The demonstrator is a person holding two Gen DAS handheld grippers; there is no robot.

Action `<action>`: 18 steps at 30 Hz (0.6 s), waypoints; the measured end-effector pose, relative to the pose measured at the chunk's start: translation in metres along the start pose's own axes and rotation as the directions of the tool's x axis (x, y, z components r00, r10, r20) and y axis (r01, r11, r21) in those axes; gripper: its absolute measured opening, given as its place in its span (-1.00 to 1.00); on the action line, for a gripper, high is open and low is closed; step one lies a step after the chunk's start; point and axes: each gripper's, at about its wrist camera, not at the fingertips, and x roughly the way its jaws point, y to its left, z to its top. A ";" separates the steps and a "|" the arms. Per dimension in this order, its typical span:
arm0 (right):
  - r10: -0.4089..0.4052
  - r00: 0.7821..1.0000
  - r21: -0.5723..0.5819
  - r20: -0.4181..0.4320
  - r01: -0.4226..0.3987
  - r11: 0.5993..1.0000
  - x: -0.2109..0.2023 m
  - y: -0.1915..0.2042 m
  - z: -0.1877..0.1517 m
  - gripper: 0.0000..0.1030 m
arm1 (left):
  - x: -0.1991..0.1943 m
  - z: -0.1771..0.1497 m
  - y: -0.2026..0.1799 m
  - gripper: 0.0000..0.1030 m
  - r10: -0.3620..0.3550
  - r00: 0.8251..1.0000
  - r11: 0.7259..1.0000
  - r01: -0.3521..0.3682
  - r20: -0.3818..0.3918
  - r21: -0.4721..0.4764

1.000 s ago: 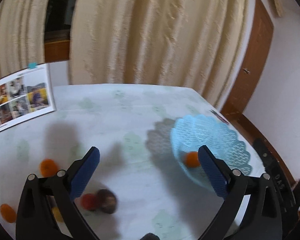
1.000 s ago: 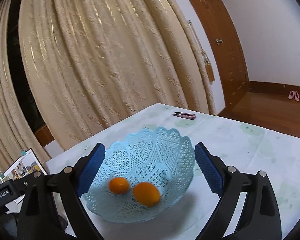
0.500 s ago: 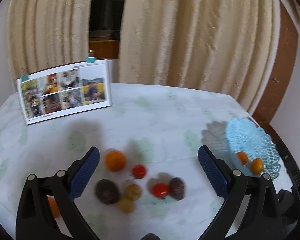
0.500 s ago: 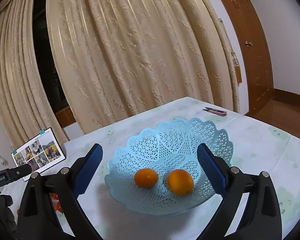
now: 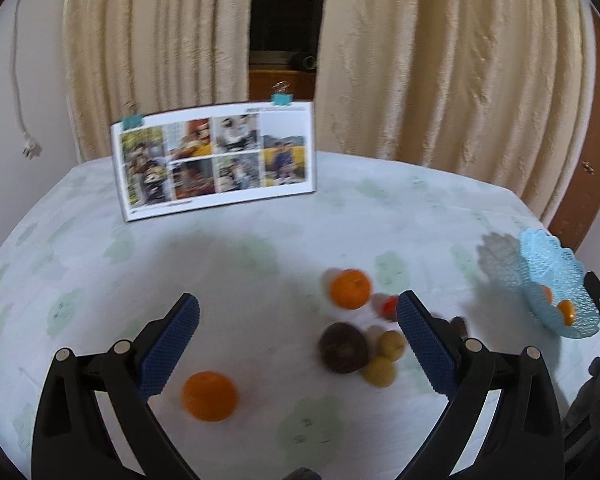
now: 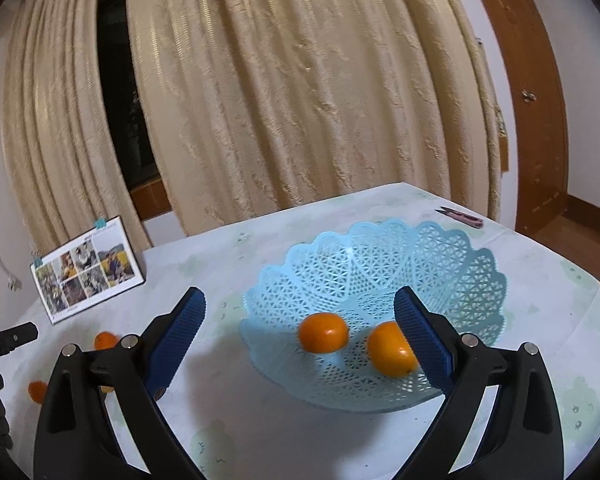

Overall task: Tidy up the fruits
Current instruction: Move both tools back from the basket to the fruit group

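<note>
My left gripper [image 5: 298, 336] is open and empty above the table. An orange [image 5: 209, 397] lies just below and between its fingers. A second orange [image 5: 349, 288], a dark purple fruit [image 5: 343, 347], two small yellow fruits [image 5: 380, 370] and a red tomato [image 5: 389, 305] cluster by its right finger. The light blue lattice basket [image 6: 440, 256] holds two oranges [image 6: 323, 333]; it also shows at the right edge of the left wrist view [image 5: 556, 276]. My right gripper [image 6: 300, 328] is open and empty, hovering in front of the basket.
A photo card [image 5: 216, 160] stands clipped at the table's back edge before cream curtains. Small pink scissors [image 6: 462, 215] lie behind the basket. Two oranges [image 6: 105, 340] lie at the left in the right wrist view. A wooden door [image 6: 540, 128] is at the right.
My left gripper has swung left, away from the basket, and now faces the loose fruits and photo card. My right gripper has turned slightly left; the basket sits further right.
</note>
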 end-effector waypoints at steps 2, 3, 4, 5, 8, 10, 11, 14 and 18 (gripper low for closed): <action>0.008 1.000 -0.015 0.003 -0.008 1.000 -0.001 0.003 -0.001 0.87 | 0.001 -0.004 0.010 0.90 0.014 1.000 1.000 -0.014 -0.012 -0.009; 0.015 1.000 -0.019 0.005 -0.015 1.000 -0.002 0.005 -0.001 0.87 | 0.001 -0.007 0.015 0.90 0.024 1.000 1.000 -0.025 -0.019 -0.011; 0.026 1.000 -0.023 0.003 -0.025 0.999 -0.002 0.006 -0.002 0.88 | 0.002 -0.011 0.021 0.90 0.037 0.999 0.999 -0.038 -0.028 -0.014; 0.042 0.999 -0.028 -0.002 -0.042 0.999 -0.002 0.008 -0.003 0.88 | 0.002 -0.013 0.026 0.90 0.046 0.998 0.999 -0.046 -0.036 -0.016; 0.085 0.996 -0.047 -0.024 -0.086 0.995 -0.002 0.015 -0.004 0.88 | 0.004 -0.023 0.038 0.90 0.068 0.995 0.997 -0.069 -0.067 -0.024; 0.131 0.990 -0.052 -0.056 -0.134 0.990 0.000 0.020 -0.006 0.88 | 0.007 -0.029 0.044 0.90 0.081 0.993 0.996 -0.083 -0.086 -0.025; 0.147 0.987 -0.053 -0.069 -0.151 0.987 0.001 0.022 -0.007 0.88 | 0.010 -0.033 0.048 0.90 0.089 0.991 0.995 -0.093 -0.104 -0.029; 0.175 0.980 -0.078 -0.098 -0.183 0.980 0.003 0.030 -0.010 0.87 | 0.016 -0.041 0.053 0.90 0.095 0.985 0.994 -0.102 -0.142 -0.040; 0.189 0.975 -0.084 -0.116 -0.199 0.976 0.004 0.034 -0.012 0.88 | 0.023 -0.045 0.052 0.87 0.095 0.982 0.994 -0.103 -0.165 -0.042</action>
